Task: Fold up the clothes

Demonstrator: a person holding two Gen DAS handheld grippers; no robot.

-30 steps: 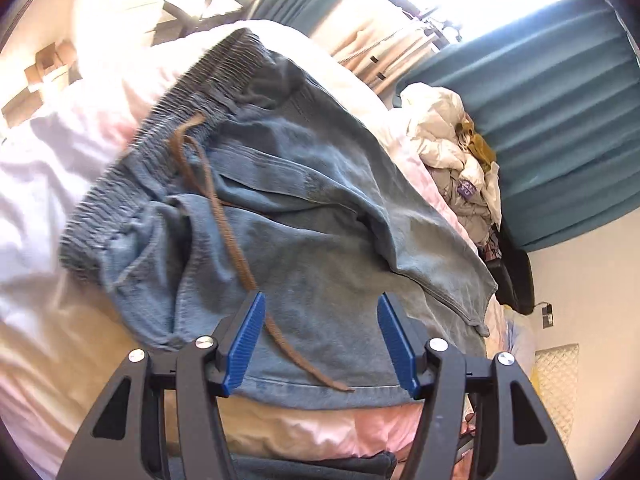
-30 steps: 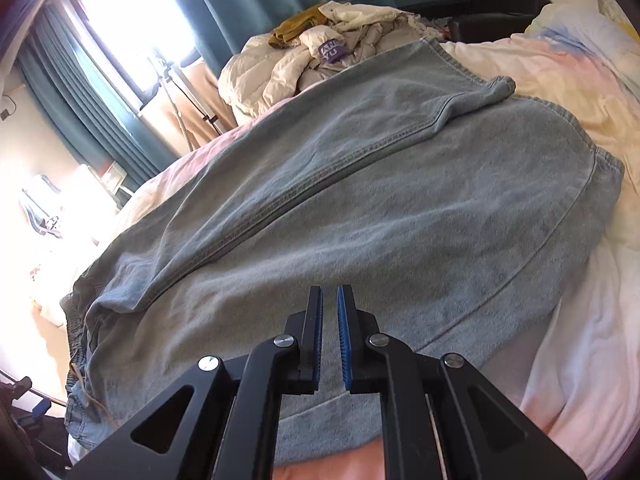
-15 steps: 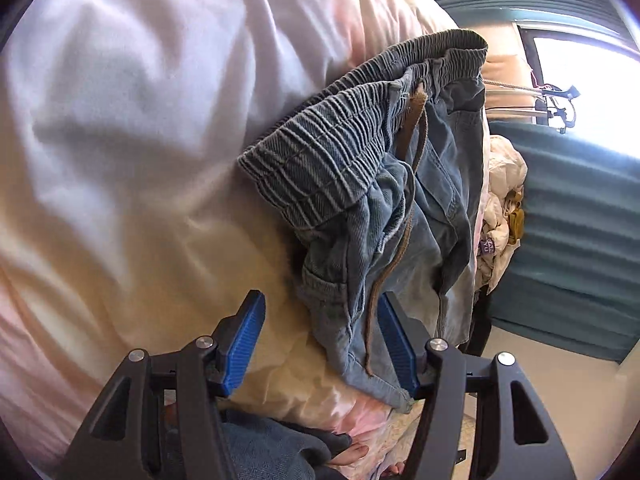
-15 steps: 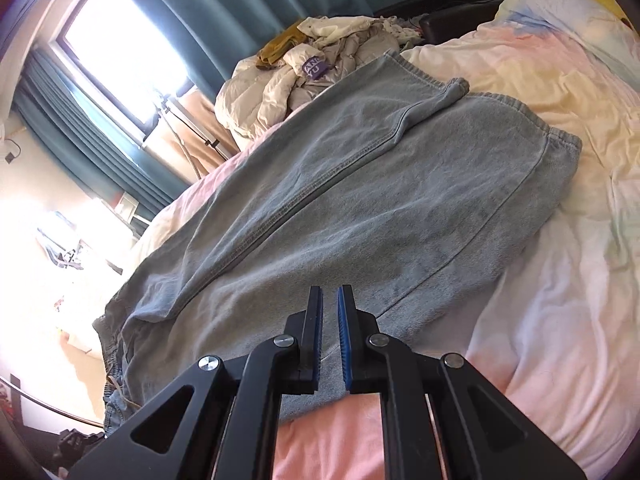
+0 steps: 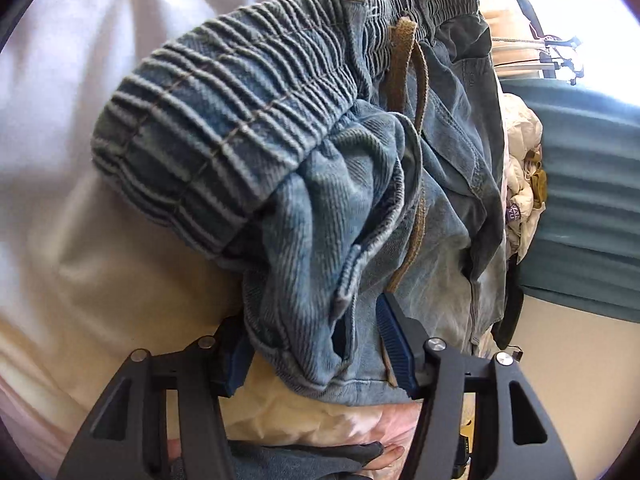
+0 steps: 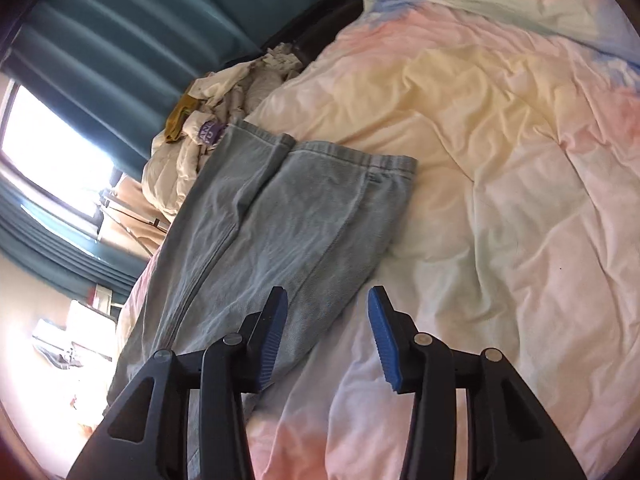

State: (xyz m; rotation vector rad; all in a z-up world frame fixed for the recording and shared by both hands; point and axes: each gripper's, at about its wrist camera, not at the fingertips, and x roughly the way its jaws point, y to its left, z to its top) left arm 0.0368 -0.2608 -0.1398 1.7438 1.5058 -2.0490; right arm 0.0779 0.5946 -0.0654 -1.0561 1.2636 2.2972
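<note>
Jeans (image 5: 360, 208) of faded blue denim lie on the bed (image 6: 500, 160), their legs stretched flat over the pastel duvet toward a heap of clothes (image 6: 208, 128) by the teal curtain (image 6: 140, 32). At the waist end, the left tool (image 5: 316, 344) has its blue-padded fingers spread wide with a bunched fold of denim below the elastic waistband (image 5: 224, 128) between them, a brown drawstring (image 5: 416, 128) trailing down to it. The right tool (image 6: 328, 336) hangs with fingers wide apart and nothing between them, over the edge of a jeans leg.

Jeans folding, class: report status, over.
Left gripper jaws open around jeans waist corner. Right gripper open, above duvet. Brown drawstring trailing loose.
</note>
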